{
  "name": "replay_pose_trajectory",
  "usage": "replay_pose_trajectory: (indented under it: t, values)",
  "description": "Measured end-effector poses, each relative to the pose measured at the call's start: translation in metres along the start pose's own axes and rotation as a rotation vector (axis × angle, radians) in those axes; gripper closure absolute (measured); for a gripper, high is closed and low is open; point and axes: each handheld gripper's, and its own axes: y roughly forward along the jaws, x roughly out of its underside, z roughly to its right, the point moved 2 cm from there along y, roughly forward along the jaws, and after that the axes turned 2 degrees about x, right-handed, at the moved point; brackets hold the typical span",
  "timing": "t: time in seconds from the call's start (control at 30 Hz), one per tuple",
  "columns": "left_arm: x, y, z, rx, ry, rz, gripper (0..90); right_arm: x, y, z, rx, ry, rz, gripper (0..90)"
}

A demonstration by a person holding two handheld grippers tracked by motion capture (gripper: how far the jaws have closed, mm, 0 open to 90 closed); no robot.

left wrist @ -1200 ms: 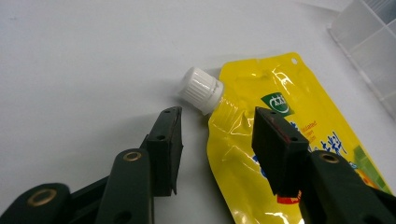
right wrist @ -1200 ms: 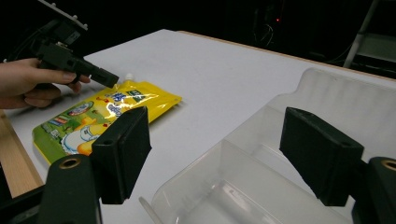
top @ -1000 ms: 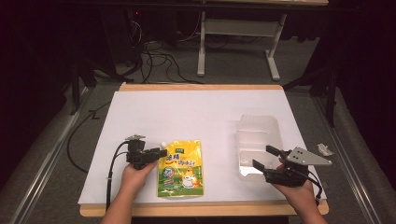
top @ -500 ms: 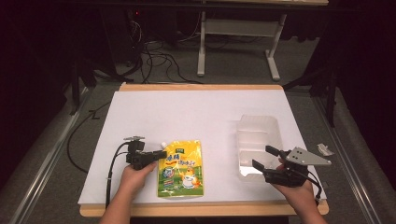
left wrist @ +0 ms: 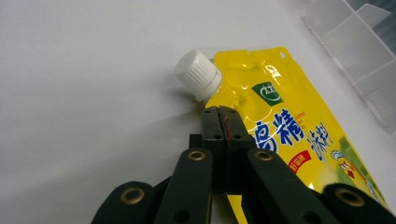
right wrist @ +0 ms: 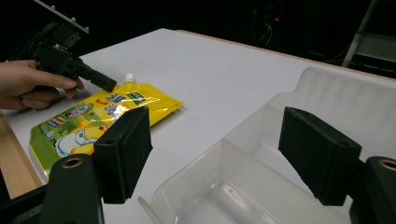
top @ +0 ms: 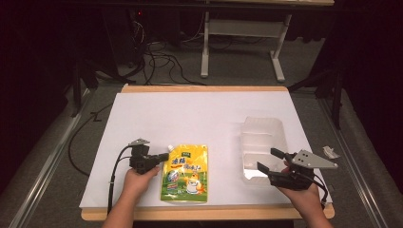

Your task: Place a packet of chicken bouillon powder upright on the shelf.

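A yellow spouted pouch [top: 186,173] with a white screw cap [left wrist: 196,74] lies flat on the white table at the front left. My left gripper [top: 164,156] is shut, and its tips [left wrist: 222,112] rest at the pouch's upper edge just below the cap; I see nothing pinched between them. A clear plastic container [top: 261,137] with dividers stands at the front right. My right gripper [top: 266,158] is open at the container's near end. In the right gripper view the jaws [right wrist: 219,154] stand wide apart on either side of the container's near wall [right wrist: 299,93]. The pouch [right wrist: 93,121] and left gripper [right wrist: 105,85] lie beyond.
The white sheet [top: 204,118] covers a wooden table whose front edge [top: 204,213] runs just before the hands. A small white piece [top: 329,152] lies off the table's right side. Cables and a metal desk frame [top: 242,28] stand on the floor behind.
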Motion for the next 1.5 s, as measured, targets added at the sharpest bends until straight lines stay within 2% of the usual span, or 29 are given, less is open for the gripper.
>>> replay_pose_trajectory:
  t: [0.3, 0.43, 0.5, 0.57, 0.67, 0.9, 1.03, 1.17, 1.43, 1.5]
  values:
    - [-0.003, -0.003, 0.013, -0.045, 0.082, 0.028, 90.0, -0.001, -0.001, 0.001, 0.001, -0.007, 0.005, 26.5]
    - [-0.004, -0.007, 0.019, -0.059, 0.103, 0.057, 90.0, -0.001, -0.001, 0.001, 0.002, -0.007, 0.007, 26.7]
    - [-0.004, -0.009, 0.022, -0.078, 0.127, 0.065, 90.0, -0.001, -0.001, 0.001, 0.001, -0.007, 0.009, 26.8]
    - [-0.005, -0.010, 0.029, -0.099, 0.159, 0.084, 90.0, -0.001, -0.002, 0.001, 0.003, -0.005, 0.009, 26.8]
    - [-0.006, -0.014, 0.038, -0.121, 0.185, 0.125, 90.0, -0.001, -0.002, 0.001, 0.004, -0.004, 0.009, 26.9]
    - [-0.005, -0.025, 0.056, -0.173, 0.232, 0.194, 90.0, -0.002, -0.003, 0.001, 0.006, -0.004, 0.013, 26.9]
    - [-0.005, -0.031, 0.066, -0.180, 0.255, 0.233, 90.0, -0.002, -0.004, 0.001, 0.004, -0.002, 0.015, 26.9]
    - [-0.004, -0.037, 0.076, -0.188, 0.299, 0.268, 90.0, -0.003, -0.004, -0.001, 0.002, -0.006, 0.019, 26.9]
    - [-0.003, -0.050, 0.099, -0.188, 0.388, 0.335, 90.0, -0.006, 0.000, -0.015, -0.045, -0.018, 0.012, 27.1]
    - [-0.002, -0.053, 0.105, -0.200, 0.420, 0.348, 90.0, -0.008, 0.003, -0.021, -0.063, -0.014, 0.011, 27.1]
